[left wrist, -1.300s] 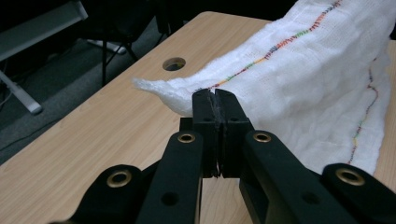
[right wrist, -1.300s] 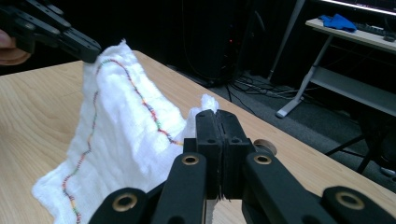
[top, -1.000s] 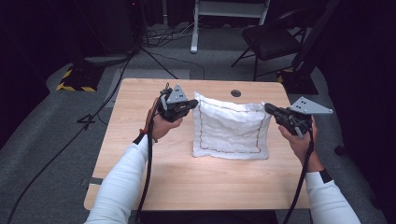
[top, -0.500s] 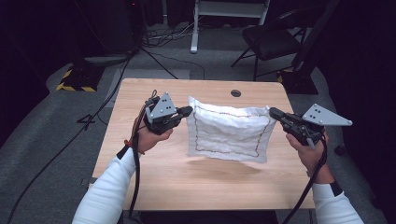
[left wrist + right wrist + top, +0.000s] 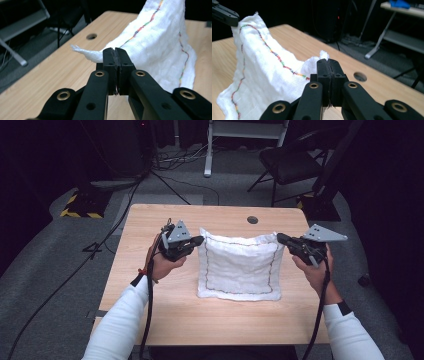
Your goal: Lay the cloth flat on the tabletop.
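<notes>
Scene: a person at a wooden tabletop (image 5: pixel 150 315) holds a gripper in each hand, with a white cloth (image 5: pixel 240 270) stretched between them.
Cloth: white, with a line of coloured stitching running just inside its edge; it sits near the middle of the tabletop.
Left gripper (image 5: pixel 200 240): its jaws are pressed together on the cloth's far left corner, and a small tuft of fabric pokes out beyond them in the left gripper view.
Right gripper (image 5: pixel 280 238): its jaws are clamped on the far right corner, with a tuft of cloth showing past the tips in the right gripper view.
Cloth position: the far edge is lifted above the tabletop between the two grippers; the near edge lies on the wood, so the cloth slopes down toward the person.
Done so far: both far corners are gripped and the far edge is raised and pulled fairly taut.
Left to do: judging by the hold, the cloth is not yet laid flat or folded; the raised edge has yet to be carried and set down, and both corners are unreleased.
Surroundings: a chair (image 5: pixel 290 162) and a dark floor lie beyond the tabletop.
</notes>
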Available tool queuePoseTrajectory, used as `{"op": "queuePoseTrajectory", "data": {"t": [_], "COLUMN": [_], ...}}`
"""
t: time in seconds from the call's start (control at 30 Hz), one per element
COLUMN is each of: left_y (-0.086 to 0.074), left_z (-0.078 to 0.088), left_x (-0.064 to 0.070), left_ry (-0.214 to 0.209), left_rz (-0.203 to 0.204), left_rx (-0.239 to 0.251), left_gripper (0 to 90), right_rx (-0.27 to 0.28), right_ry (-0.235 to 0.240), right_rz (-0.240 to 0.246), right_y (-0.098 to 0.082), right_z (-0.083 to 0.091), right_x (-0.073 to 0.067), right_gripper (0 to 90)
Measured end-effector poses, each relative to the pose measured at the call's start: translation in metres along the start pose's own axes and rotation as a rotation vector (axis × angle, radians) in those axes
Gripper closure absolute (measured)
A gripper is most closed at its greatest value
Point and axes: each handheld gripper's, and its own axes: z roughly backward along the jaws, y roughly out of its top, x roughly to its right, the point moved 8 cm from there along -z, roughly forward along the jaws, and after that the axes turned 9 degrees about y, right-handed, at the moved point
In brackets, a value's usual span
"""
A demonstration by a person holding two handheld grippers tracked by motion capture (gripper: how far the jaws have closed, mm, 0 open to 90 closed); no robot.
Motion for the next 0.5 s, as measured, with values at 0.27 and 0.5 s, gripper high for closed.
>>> {"op": "queuePoseTrajectory", "data": {"t": [0.27, 0.5], "left_y": [-0.028, -0.047], "left_z": [-0.067, -0.104], "left_x": [-0.029, -0.055], "left_ry": [0.066, 0.16], "left_rz": [0.065, 0.121], "left_rx": [-0.103, -0.178], "left_gripper": [87.6, 87.0], "right_rx": [-0.101, -0.164], "right_ry": [-0.05, -0.1], "right_rz": [-0.041, -0.103], "right_y": [-0.023, -0.036], "right_z": [-0.056, -0.1], "right_x": [0.041, 0.076], "right_gripper": [89.5, 89.4]}}
